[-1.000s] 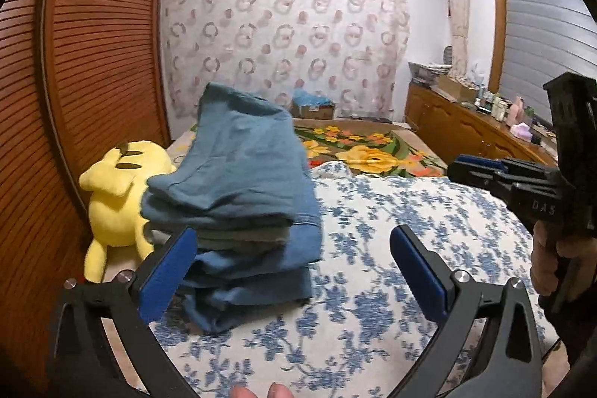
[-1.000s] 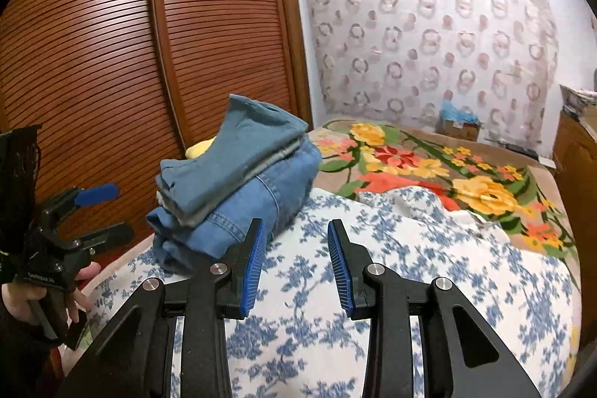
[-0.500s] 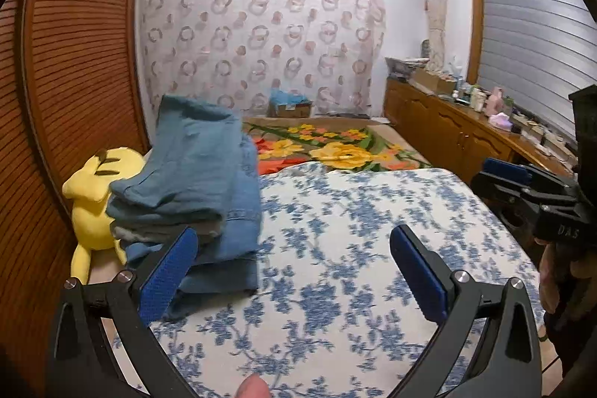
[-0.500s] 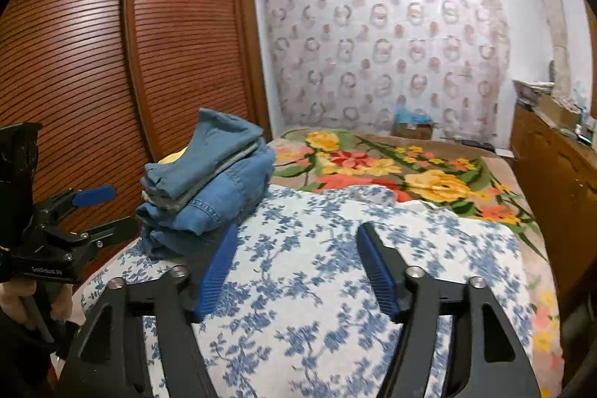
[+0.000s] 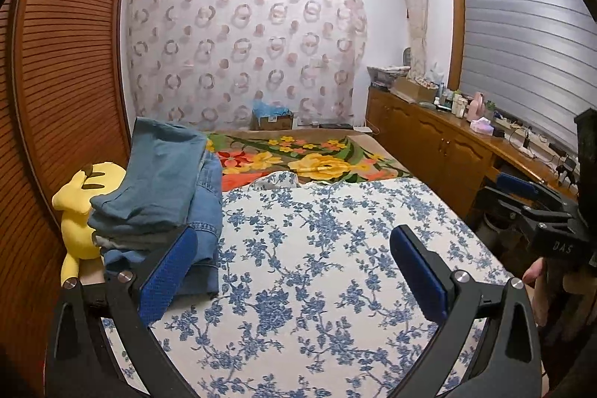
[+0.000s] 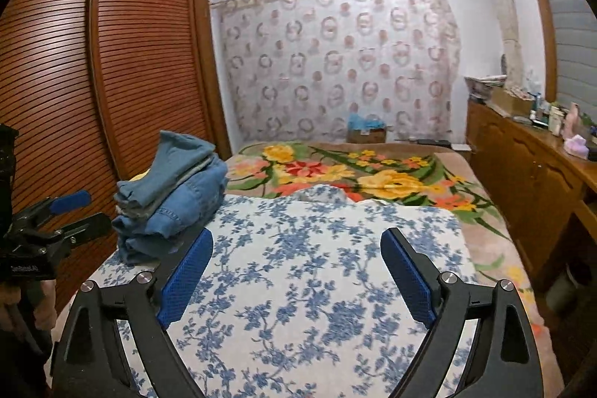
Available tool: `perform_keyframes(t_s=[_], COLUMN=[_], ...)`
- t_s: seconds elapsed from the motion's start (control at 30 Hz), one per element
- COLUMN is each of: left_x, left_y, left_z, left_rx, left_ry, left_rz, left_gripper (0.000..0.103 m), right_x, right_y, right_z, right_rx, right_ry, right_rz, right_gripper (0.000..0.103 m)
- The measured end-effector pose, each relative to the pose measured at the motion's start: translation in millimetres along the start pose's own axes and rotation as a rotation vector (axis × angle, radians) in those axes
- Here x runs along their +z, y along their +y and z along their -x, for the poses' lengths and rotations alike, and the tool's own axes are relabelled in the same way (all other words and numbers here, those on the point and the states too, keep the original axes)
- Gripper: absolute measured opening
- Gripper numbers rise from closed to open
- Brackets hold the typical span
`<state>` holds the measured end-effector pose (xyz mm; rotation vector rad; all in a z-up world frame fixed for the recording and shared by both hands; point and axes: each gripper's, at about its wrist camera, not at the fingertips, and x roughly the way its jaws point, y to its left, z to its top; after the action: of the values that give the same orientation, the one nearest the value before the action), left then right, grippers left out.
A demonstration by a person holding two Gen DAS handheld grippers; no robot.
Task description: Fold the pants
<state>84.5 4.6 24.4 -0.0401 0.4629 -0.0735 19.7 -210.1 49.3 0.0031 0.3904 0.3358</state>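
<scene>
A stack of folded blue denim pants lies at the left edge of the bed, on the blue-flowered white sheet; it also shows in the right wrist view. My left gripper is open and empty, held over the sheet to the right of the stack. My right gripper is open and empty, over the sheet, apart from the stack. Each gripper shows in the other's view, the right gripper at the right edge, the left gripper at the left edge.
A yellow plush toy sits behind the stack against the slatted wooden wardrobe. A flowered blanket covers the far half of the bed. A wooden sideboard with small items runs along the right wall.
Both grippers have drawn back from the pants stack, which now looks smaller and further left. The right gripper's jaws have opened wide. The left jaws stay open.
</scene>
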Motion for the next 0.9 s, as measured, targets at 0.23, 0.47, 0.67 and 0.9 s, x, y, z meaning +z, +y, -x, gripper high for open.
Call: perform_keyframes(t_s=[0.23, 0.47, 0.67, 0.9], left_x=[2, 4, 5, 3], left_y=[-12, -10, -10, -8], left_z=[11, 14, 15, 16], left_rx=[0.004, 0.011, 0.020, 0.027], left_ry=[-0.016, -0.012, -0.006, -0.004], left_rz=[-0.002, -0.003, -0.006, -0.005], left_gripper=[0.103, 0.103, 0.103, 0.103], right_x=[-7, -17, -19, -19], right_y=[18, 23, 22, 18], right_z=[15, 18, 17, 17], right_rx=[-0.043, -0.056, -0.063, -0.064], right_ry=[-0.028, -0.039, -0.036, -0.035], right_rz=[-0.005, -0.013, -0.019, -0.018], right_gripper=[0.093, 0.093, 0.093, 0.093])
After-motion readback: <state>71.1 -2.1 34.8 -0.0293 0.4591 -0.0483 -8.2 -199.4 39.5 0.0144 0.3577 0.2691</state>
